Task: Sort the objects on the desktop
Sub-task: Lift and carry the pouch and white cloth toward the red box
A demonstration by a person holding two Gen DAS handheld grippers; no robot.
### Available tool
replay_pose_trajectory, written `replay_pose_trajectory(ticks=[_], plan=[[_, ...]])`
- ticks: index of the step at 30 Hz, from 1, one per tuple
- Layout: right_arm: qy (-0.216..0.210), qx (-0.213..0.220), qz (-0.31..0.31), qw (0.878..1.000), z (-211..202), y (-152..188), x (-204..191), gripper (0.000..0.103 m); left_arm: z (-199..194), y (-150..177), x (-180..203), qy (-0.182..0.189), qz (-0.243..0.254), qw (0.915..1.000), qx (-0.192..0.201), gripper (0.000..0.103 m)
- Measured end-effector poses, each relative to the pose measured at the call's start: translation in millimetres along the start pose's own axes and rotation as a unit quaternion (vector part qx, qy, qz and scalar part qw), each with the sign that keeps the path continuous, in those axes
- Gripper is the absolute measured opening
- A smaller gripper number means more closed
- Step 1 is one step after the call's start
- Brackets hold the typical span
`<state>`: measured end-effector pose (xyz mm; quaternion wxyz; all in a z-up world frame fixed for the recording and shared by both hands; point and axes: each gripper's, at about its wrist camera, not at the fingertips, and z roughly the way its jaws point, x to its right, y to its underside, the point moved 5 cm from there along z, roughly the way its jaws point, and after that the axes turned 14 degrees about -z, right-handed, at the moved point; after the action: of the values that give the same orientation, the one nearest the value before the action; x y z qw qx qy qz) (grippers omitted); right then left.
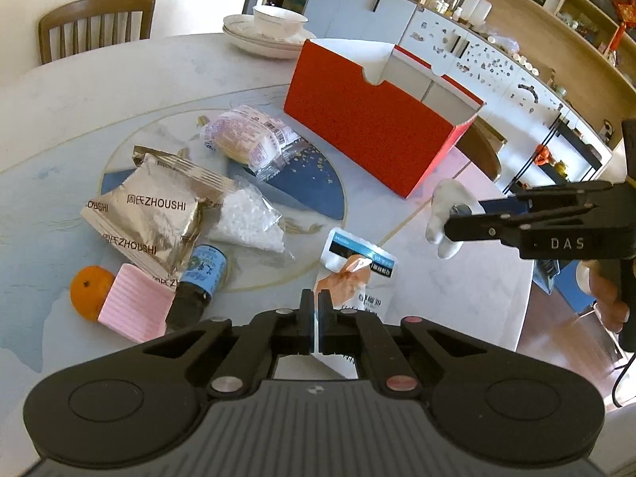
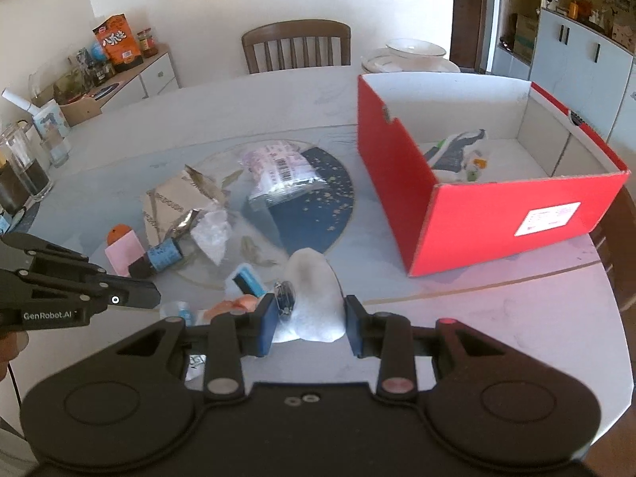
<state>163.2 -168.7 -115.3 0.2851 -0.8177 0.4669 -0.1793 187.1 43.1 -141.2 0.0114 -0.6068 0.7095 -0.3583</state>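
Observation:
My left gripper [image 1: 316,304] is shut on the edge of a white snack packet [image 1: 359,266] with a blue label and an orange picture, near the table's front edge. In the right wrist view this gripper [image 2: 155,298] comes in from the left, with the packet [image 2: 246,278] beside it. My right gripper [image 2: 310,322] is shut on a white fluffy toy [image 2: 314,286] with a metal clasp, held just above the table. The left wrist view shows that gripper [image 1: 451,224] and the toy [image 1: 445,198] at the right. The open red box [image 2: 497,218] [image 1: 369,131] stands to the right and holds one packet [image 2: 457,155].
Left of the box lie silver foil packets [image 1: 147,214], a bag of white granules [image 1: 250,218], a pink-printed bread packet [image 1: 254,139], a blue-labelled bottle [image 1: 202,274], a pink pad [image 1: 135,310] and an orange [image 1: 85,290]. Stacked plates and a bowl [image 1: 270,28] sit at the far edge, with a chair [image 1: 95,24] behind.

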Motion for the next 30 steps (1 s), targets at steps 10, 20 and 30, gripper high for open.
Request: replay_pose_trajectory(ticks=[10, 20, 30], plan=[[-0.001, -0.006, 0.013, 1.0, -1.2, 7.4, 12.0, 0.035, 14.9, -2.4, 18.7, 0.01, 0.044, 0.9987, -0.022, 0.046], [0.004, -0.018, 0.027, 0.999, 1.6, 19.4, 16.8, 0.035, 49.8, 7.7, 37.1, -0.007, 0.121, 0.9912, -0.053, 0.075], [0.013, -0.026, 0.036, 0.999, 1.6, 27.3, 20.3, 0.035, 70.6, 13.4, 45.1, -0.028, 0.163, 0.9848, -0.052, 0.076]])
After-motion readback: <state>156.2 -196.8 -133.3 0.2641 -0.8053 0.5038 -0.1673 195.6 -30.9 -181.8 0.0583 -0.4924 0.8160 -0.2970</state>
